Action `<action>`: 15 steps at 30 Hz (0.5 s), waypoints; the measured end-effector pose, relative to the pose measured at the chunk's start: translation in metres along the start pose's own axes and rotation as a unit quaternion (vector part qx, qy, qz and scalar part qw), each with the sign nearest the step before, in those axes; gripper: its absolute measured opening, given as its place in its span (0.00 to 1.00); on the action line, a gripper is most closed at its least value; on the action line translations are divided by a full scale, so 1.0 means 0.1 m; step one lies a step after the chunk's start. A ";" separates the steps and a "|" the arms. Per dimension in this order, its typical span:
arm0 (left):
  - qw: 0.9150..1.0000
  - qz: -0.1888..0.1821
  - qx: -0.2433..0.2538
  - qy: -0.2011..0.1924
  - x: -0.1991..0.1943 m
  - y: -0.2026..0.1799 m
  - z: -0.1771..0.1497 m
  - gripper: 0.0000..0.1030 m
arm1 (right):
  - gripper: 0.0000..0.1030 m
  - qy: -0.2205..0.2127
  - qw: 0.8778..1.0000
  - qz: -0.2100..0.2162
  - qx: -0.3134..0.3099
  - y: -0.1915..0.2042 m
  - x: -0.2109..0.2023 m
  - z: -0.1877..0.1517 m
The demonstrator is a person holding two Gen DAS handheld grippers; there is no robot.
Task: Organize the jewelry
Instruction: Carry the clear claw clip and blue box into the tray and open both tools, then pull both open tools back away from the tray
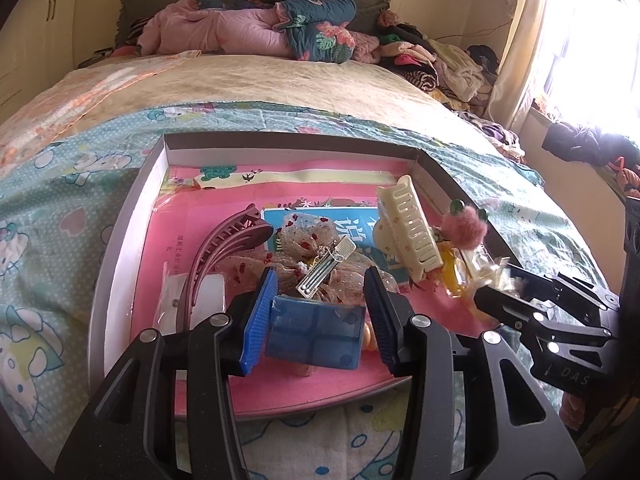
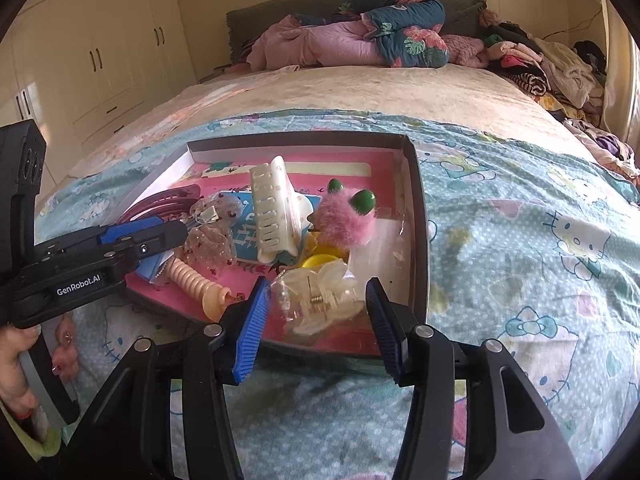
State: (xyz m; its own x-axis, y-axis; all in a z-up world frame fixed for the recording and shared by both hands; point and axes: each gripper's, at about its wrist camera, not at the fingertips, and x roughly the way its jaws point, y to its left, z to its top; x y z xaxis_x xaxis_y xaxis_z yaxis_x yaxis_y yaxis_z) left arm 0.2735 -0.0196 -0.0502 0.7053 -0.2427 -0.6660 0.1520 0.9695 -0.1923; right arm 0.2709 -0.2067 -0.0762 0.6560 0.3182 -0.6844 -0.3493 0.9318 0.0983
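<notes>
The small blue box (image 1: 316, 332) sits at the near edge of the pink-lined tray (image 1: 120, 248) on the bed, between the left gripper's (image 1: 320, 316) pads; I cannot tell if they press it. The right gripper (image 2: 316, 320), jaws apart, frames a clear claw clip (image 2: 316, 300) without touching. Seemingly a pick-up; next, closing squarely. Both 2 tongs slant downward.

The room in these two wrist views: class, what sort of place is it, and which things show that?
Most likely a home bedroom. A wide bed with a cartoon-cat print cover fills the view, rumpled pink and floral quilts lie at its head, and tall cream built-in wardrobes line the wall.
</notes>
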 end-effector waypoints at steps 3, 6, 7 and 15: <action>1.000 -0.001 0.000 -0.003 -0.05 -0.01 0.00 0.39 | 0.51 -0.006 1.000 -0.004 -0.005 0.02 -0.10 -0.04; 1.000 -0.003 0.000 -0.008 -0.13 -0.02 -0.01 0.44 | 0.55 -0.012 1.000 -0.009 -0.007 0.03 -0.20 -0.07; 1.000 -0.003 0.000 -0.010 -0.15 -0.02 -0.01 0.46 | 0.56 -0.015 1.000 -0.012 -0.007 0.03 -0.25 -0.09; 0.999 0.000 0.004 -0.032 -0.43 -0.04 -0.05 0.69 | 0.72 -0.043 0.999 -0.032 -0.008 0.04 -0.56 -0.20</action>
State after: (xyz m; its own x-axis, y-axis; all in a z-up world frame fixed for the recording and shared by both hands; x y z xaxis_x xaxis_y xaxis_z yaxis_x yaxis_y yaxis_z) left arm 0.2391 -0.0135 -0.0244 0.7489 -0.2394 -0.6179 0.1571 0.9700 -0.1855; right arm 0.2190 -0.2247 -0.0520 0.7317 0.2719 -0.6251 -0.3145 0.9482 0.0443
